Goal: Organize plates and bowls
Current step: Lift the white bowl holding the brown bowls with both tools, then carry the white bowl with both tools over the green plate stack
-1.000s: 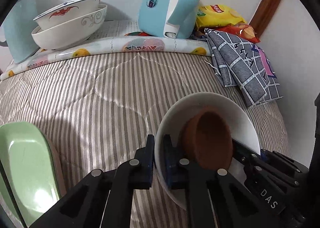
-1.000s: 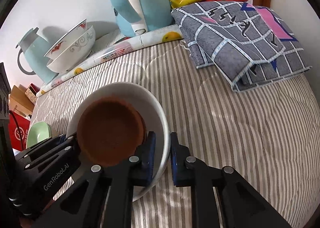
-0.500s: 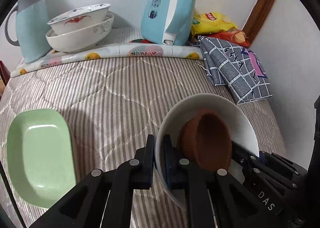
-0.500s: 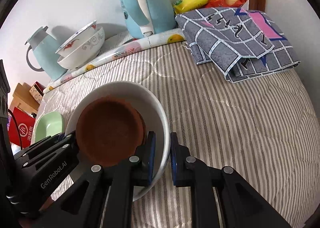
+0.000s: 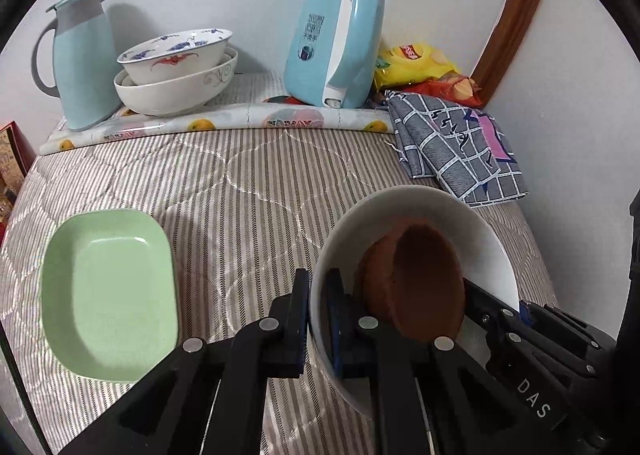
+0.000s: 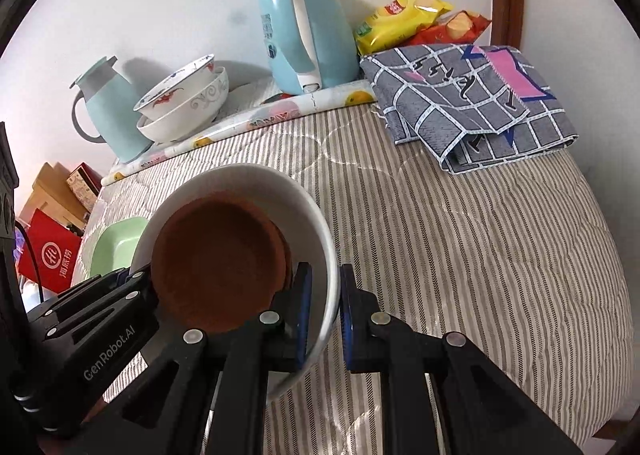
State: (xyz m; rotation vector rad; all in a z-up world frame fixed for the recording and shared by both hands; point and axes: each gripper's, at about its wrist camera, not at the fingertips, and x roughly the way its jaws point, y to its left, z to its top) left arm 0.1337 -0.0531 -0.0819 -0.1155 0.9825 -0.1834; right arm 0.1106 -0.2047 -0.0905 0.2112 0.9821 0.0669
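A white bowl with a brown bowl inside it is held above the striped cloth. My left gripper is shut on its left rim. My right gripper is shut on the right rim of the white bowl; the brown bowl shows inside. A green rectangular dish lies on the cloth at left; it also shows in the right wrist view. Two stacked patterned bowls stand at the back left, also seen in the right wrist view.
A light blue jug and a blue kettle stand at the back by the wall. A folded grey checked cloth and snack bags lie back right. Red boxes sit off the left edge.
Both grippers have pulled back and up with the bowls. The green dish and the jug have come fully into the left wrist view.
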